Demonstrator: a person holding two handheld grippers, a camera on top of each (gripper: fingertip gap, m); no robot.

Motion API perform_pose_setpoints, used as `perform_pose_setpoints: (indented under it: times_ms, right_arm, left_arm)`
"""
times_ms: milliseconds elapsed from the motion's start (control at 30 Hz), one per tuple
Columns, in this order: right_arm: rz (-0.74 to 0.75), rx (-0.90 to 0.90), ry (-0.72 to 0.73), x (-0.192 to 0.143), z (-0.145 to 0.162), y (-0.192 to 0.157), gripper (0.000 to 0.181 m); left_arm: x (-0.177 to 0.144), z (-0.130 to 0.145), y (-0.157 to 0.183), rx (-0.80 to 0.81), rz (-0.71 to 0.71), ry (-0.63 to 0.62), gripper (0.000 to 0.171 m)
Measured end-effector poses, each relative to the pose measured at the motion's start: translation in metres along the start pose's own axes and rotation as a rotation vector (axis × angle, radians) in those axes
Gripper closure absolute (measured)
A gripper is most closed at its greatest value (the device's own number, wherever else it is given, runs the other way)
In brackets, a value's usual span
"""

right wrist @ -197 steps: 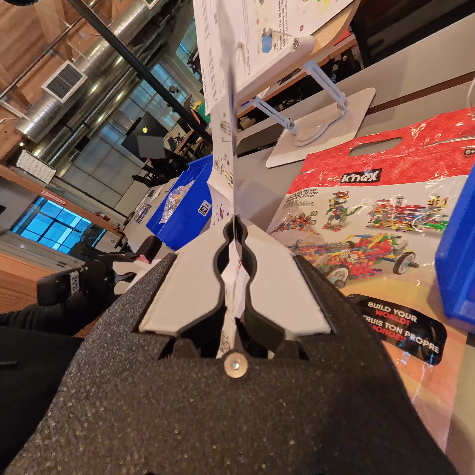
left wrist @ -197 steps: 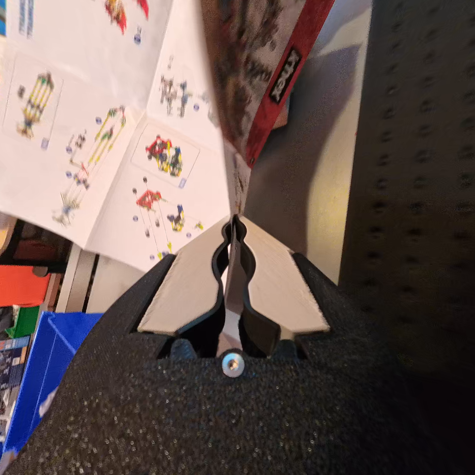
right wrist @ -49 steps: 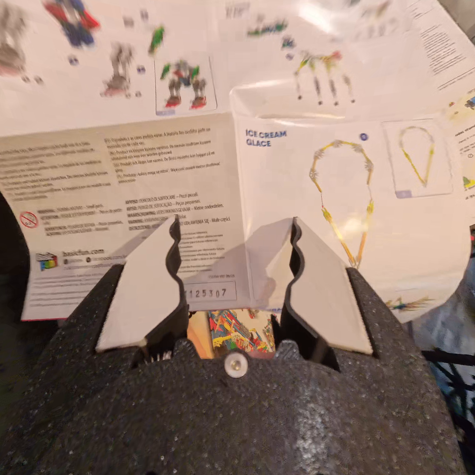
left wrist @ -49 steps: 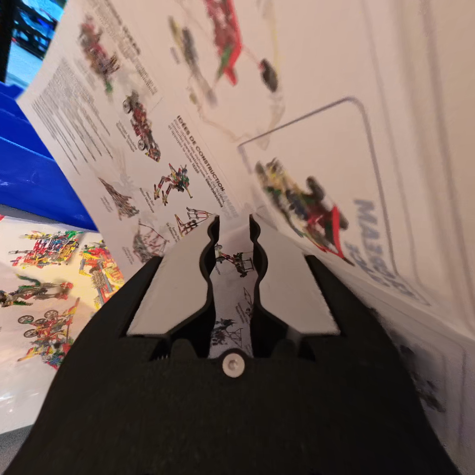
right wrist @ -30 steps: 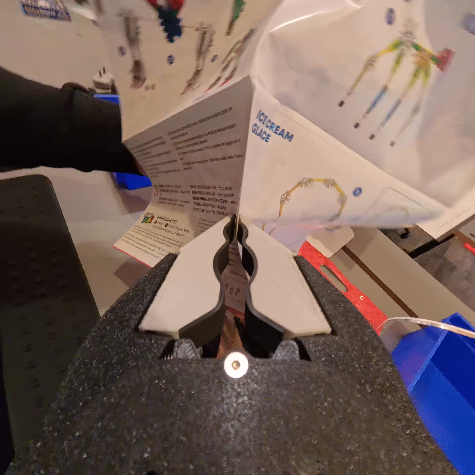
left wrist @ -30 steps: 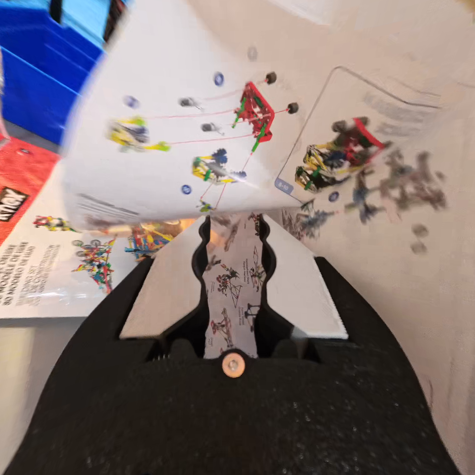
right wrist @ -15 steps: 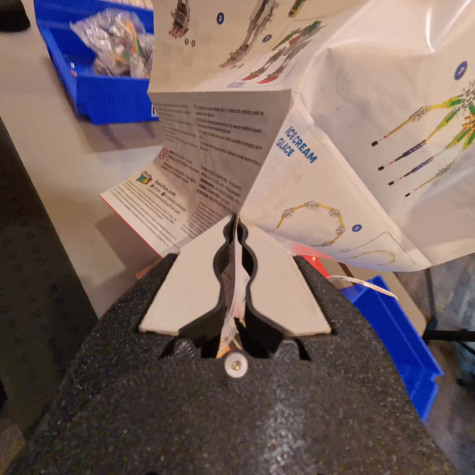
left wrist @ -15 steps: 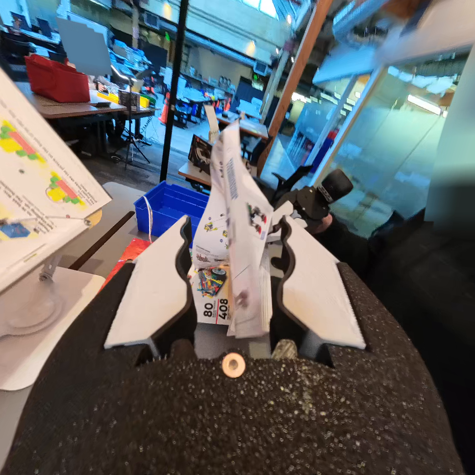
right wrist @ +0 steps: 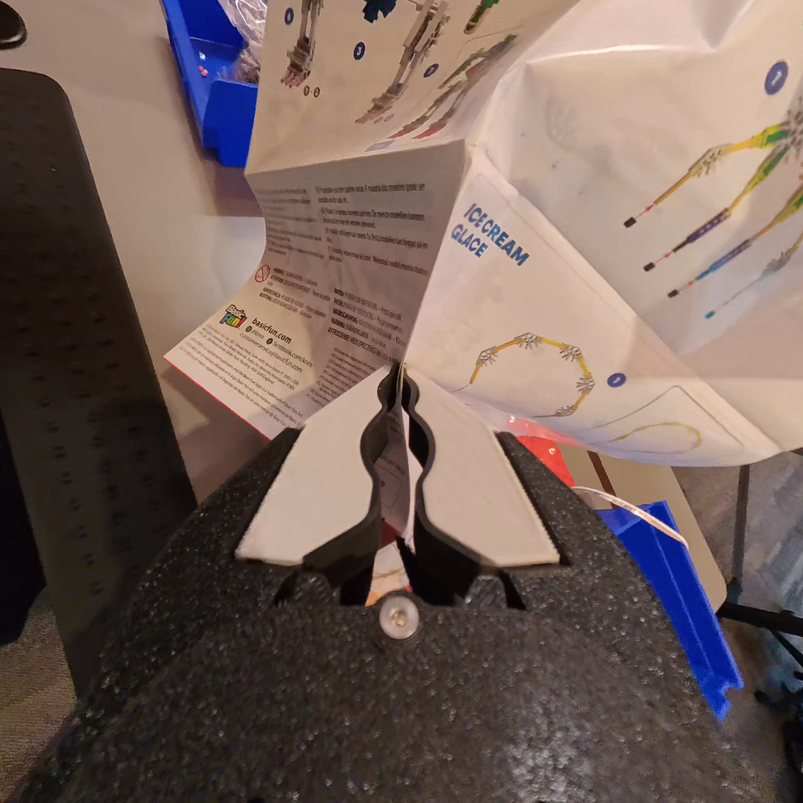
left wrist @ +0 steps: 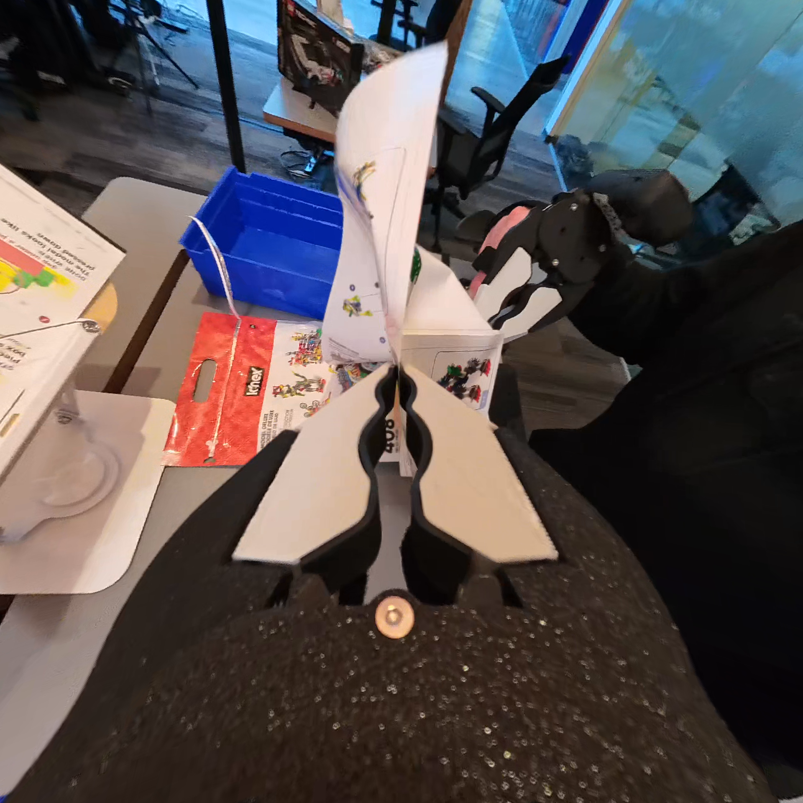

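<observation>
A large white folded instruction sheet [left wrist: 382, 208] with printed model pictures hangs between my two grippers above the table. My left gripper [left wrist: 396, 373] is shut on one edge of the sheet, which rises upward and bends from the fingertips. My right gripper [right wrist: 397, 371] is shut on another edge of the same sheet [right wrist: 543, 243], which spreads open above and to the right of it. The right gripper also shows in the left wrist view [left wrist: 517, 300], at the sheet's far side, held by a black-sleeved arm.
A red and white toy-set bag [left wrist: 243, 391] lies on the grey table [left wrist: 139, 208]. A blue bin [left wrist: 269, 243] stands behind it. A white stand [left wrist: 69, 486] carrying an open booklet is at the left. A black perforated mat [right wrist: 65, 347] lies at the left of the right wrist view. The grippers' ends are close to 15 cm from one another.
My left gripper was open around the sheet half a second ago and has closed on its edge. My right gripper closed on the sheet a second ago and has stayed shut, shifting a little.
</observation>
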State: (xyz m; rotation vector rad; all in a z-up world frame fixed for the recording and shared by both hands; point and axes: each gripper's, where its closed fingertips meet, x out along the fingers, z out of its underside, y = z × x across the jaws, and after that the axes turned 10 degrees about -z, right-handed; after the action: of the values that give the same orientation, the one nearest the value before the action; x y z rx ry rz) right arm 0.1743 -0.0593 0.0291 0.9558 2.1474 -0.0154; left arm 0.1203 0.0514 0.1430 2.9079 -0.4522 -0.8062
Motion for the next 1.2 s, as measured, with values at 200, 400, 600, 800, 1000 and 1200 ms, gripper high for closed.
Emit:
perform_pose_setpoints:
  times_ms: [200,400,600,800,1000,1200]
  right_arm:
    - [-0.044,0.166,0.222,-0.023,-0.002,0.008,0.181]
    - [-0.019,0.089,0.183,-0.033,-0.003,0.005,0.181]
    - [0.173,-0.035,-0.009,-0.036,0.006,0.017,0.181]
    - [0.431,-0.233,-0.210,-0.030,-0.011,0.006,0.181]
    - [0.172,-0.247,-0.368,0.084,0.032,-0.085,0.157]
    - [-0.171,-0.006,-0.311,0.121,0.047,-0.157,0.137]
  left_arm:
    - [-0.020,-0.009,-0.003,-0.167,0.141,0.166,0.171]
    - [-0.028,0.004,0.010,-0.186,0.199,0.221,0.171]
    - [-0.056,0.008,-0.021,-0.088,-0.181,0.271,0.145]
    - [-0.062,0.054,0.012,-0.273,-0.200,0.254,0.108]
    - [-0.007,0.146,0.025,-0.691,-0.082,0.277,0.089]
    - [0.060,0.250,0.040,-0.773,-0.158,0.047,0.066]
